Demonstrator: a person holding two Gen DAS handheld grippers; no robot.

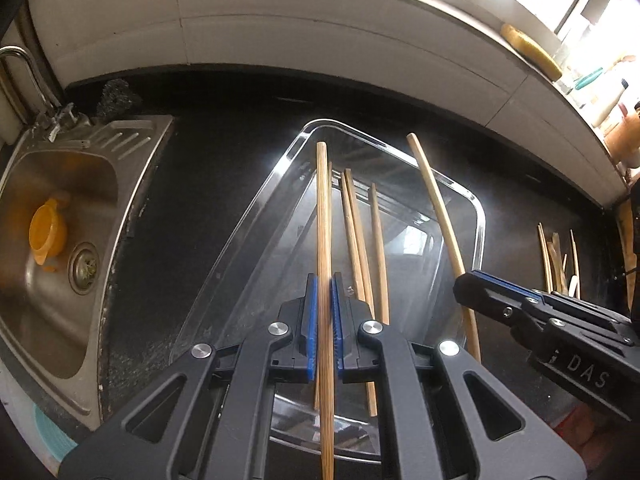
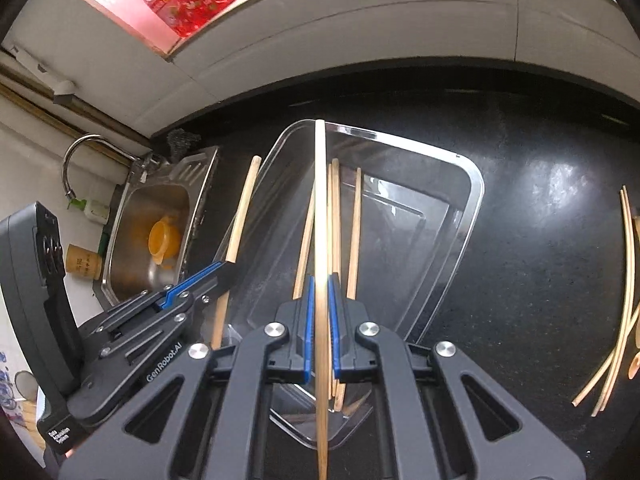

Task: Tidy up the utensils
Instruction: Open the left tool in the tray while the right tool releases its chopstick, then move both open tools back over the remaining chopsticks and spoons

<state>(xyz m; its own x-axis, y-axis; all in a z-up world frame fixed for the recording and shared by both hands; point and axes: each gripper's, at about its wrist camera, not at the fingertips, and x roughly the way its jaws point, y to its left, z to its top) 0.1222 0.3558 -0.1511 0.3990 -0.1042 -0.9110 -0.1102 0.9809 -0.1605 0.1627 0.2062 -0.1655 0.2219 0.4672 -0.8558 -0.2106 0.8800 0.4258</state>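
A clear plastic tray (image 1: 478,216) sits on a black speckled countertop (image 1: 180,216), just beside a steel sink (image 1: 60,208). Several pale wooden chopsticks (image 1: 362,240) lie lengthwise in the tray. The left gripper (image 1: 324,316), with blue pads on black fingers, is clamped on one long chopstick (image 1: 323,216) held above the tray, pointing away toward the wall. The right gripper (image 2: 320,320) pinches a second chopstick (image 2: 320,200) in the same way, also over the tray. Both sticks are slim, straight and light bamboo in colour. More loose chopsticks (image 2: 628,280) lie on the counter well to the right. An orange cup (image 1: 47,236) rests in the sink basin beside the drain, under a curved tap (image 2: 80,160). White tiles (image 1: 320,36) back the counter, below a shelf.
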